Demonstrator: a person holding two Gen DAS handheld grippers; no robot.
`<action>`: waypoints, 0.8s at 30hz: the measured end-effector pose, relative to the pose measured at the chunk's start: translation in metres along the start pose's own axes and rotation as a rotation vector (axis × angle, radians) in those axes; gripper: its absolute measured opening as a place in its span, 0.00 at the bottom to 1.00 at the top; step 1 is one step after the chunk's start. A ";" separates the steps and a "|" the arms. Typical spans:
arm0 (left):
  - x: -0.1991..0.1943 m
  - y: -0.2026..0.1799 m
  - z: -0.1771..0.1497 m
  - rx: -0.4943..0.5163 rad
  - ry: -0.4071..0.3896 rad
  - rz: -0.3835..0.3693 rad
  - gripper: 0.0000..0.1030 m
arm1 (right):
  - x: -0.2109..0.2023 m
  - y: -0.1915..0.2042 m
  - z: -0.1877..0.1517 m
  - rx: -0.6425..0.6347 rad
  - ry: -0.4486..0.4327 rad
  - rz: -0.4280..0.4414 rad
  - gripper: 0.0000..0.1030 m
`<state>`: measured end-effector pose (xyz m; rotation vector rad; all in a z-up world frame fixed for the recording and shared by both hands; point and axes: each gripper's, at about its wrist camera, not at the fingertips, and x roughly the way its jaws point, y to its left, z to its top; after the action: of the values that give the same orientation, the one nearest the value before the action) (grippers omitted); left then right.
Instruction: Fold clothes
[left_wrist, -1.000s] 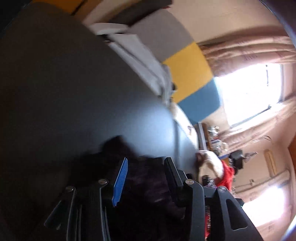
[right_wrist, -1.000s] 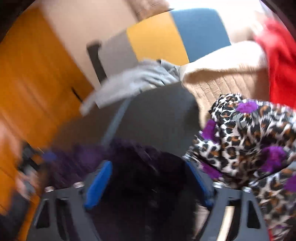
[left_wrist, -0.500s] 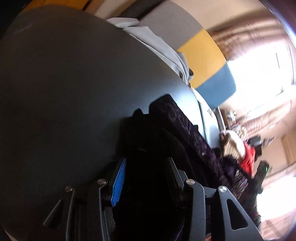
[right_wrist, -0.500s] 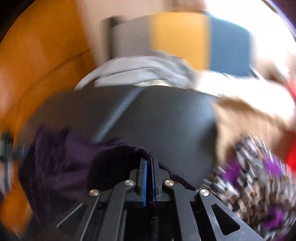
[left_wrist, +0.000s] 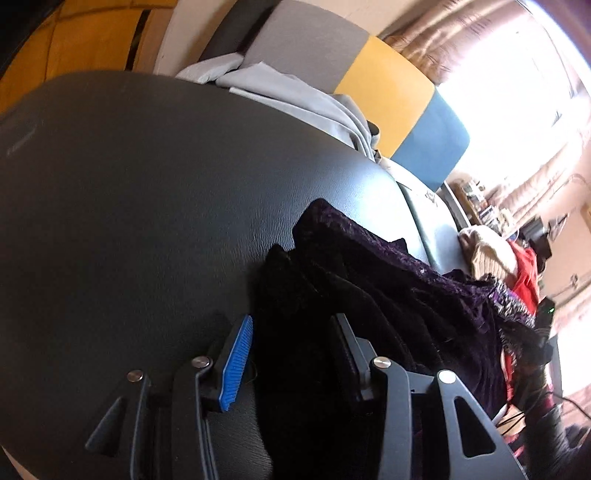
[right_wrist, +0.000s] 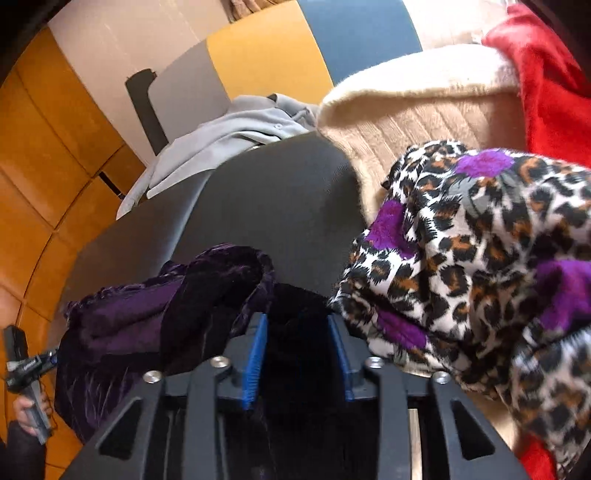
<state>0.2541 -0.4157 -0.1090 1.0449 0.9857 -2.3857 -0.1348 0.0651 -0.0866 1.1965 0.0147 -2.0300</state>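
Note:
A dark purple velvet garment lies bunched on the black table. My left gripper is open, its jaws astride a thick fold of the velvet. In the right wrist view the same garment spreads to the left. My right gripper is open with dark cloth lying between its blue pads.
A grey garment lies folded at the table's far edge, also in the right wrist view. A leopard-print garment, a cream knit and a red cloth pile up on the right. A padded panel stands behind.
My right gripper was shut half a second ago and is open now, close to the leopard-print pile. The left view has swung so more of the velvet garment shows.

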 end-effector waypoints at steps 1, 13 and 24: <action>0.001 0.000 0.002 -0.009 0.003 -0.020 0.48 | -0.006 0.003 -0.004 -0.003 -0.004 0.006 0.39; 0.011 -0.002 0.024 -0.125 0.031 -0.268 0.49 | -0.034 0.034 -0.031 0.018 0.013 0.119 0.66; 0.012 0.002 -0.012 -0.221 0.045 -0.350 0.55 | -0.035 0.035 -0.065 0.028 0.067 0.147 0.66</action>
<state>0.2531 -0.4092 -0.1241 0.9087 1.5177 -2.4499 -0.0557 0.0849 -0.0846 1.2455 -0.0677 -1.8673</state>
